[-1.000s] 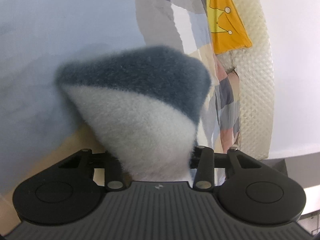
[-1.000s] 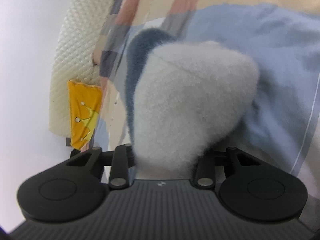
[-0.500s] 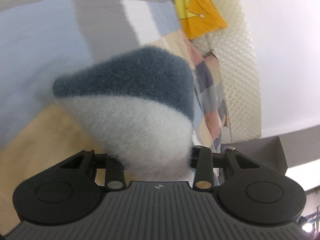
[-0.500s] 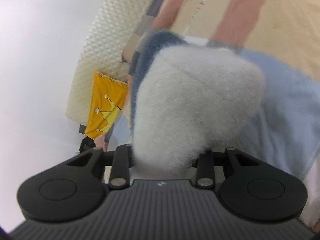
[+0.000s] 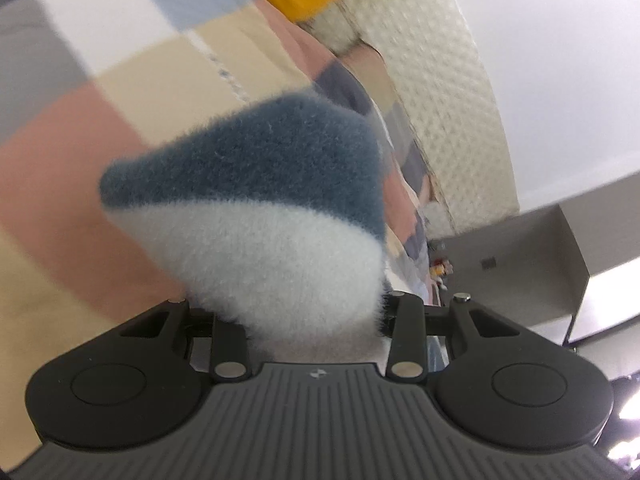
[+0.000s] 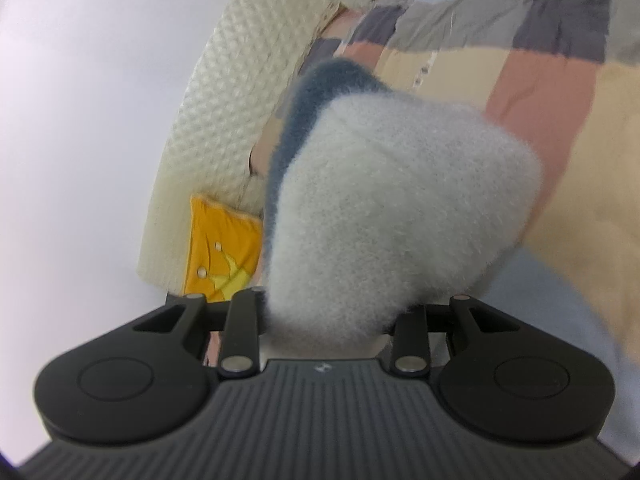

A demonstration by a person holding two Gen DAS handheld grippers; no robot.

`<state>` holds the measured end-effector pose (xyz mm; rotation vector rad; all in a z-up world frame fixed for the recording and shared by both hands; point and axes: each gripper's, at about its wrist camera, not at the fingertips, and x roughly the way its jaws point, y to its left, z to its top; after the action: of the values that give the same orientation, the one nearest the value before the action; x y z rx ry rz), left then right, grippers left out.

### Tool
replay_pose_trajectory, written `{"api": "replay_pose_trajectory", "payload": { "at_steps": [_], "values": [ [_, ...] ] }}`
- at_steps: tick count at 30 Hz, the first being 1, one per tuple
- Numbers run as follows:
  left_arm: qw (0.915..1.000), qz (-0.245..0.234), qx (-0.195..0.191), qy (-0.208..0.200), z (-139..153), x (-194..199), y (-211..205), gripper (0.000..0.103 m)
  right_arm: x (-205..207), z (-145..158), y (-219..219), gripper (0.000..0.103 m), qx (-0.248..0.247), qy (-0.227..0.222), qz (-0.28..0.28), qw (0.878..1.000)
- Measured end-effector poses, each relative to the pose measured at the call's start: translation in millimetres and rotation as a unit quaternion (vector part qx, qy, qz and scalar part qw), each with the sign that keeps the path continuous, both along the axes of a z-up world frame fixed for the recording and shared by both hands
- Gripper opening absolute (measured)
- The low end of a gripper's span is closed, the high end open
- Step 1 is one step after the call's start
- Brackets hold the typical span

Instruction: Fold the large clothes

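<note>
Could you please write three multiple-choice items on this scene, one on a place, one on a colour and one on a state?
1. Where does the orange cushion sit in the right wrist view?
A. Left of the fleece
B. Right of the fleece
C. On top of the fleece

2. Which colours does the fluffy garment show?
A. Red and black
B. Blue-grey and white
C. Green and yellow

3. What is the state of the left gripper?
A. Open and empty
B. Out of view
C. Shut on the garment

Answers: 1 A, the cushion lies by the cream quilted headboard, left of the fleece. 2 B, a blue-grey band runs above white pile. 3 C, the fleece bulges out from between the jaws.
</note>
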<state>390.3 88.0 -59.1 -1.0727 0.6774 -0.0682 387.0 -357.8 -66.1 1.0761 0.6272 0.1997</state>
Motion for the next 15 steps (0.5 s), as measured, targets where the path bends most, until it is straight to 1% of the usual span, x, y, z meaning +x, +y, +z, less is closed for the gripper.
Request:
{"api": "replay_pose_trajectory", "payload": {
  "at_steps": [3,7,11,13,14,15],
  "values": [
    [0.9999,-0.014,0.001,-0.007,-4.7,46.8,-19.7,0.043,28.3,2.7,-13.4,0.037,-0.011,-0.011,-0.011,1.0],
    [0.9995,-0.029,0.008,-0.012,-7.5,109.4,-48.5,0.043,77.2,-2.8,-33.5,0.037,-0.013,-0.014,-0.033,0.999],
    [0.999,-0.04,0.018,-0.013,-19.5,178.1,-78.9,0.043,126.6,-15.1,-53.3,0.037,-0.019,-0.012,-0.06,0.998],
    [0.9989,-0.044,0.008,-0.012,-28.4,205.1,-90.7,0.043,145.2,-24.8,-64.5,0.037,-0.018,-0.011,-0.072,0.997],
    [0.9987,-0.047,0.01,-0.014,-32.8,226.0,-99.4,0.043,151.7,-30.1,-70.6,0.037,-0.018,-0.011,-0.077,0.997],
    [0.9983,-0.054,0.013,-0.017,-37.3,238.3,-105.4,0.043,157.8,-36.6,-76.0,0.037,-0.017,-0.011,-0.081,0.997]
  ]
}}
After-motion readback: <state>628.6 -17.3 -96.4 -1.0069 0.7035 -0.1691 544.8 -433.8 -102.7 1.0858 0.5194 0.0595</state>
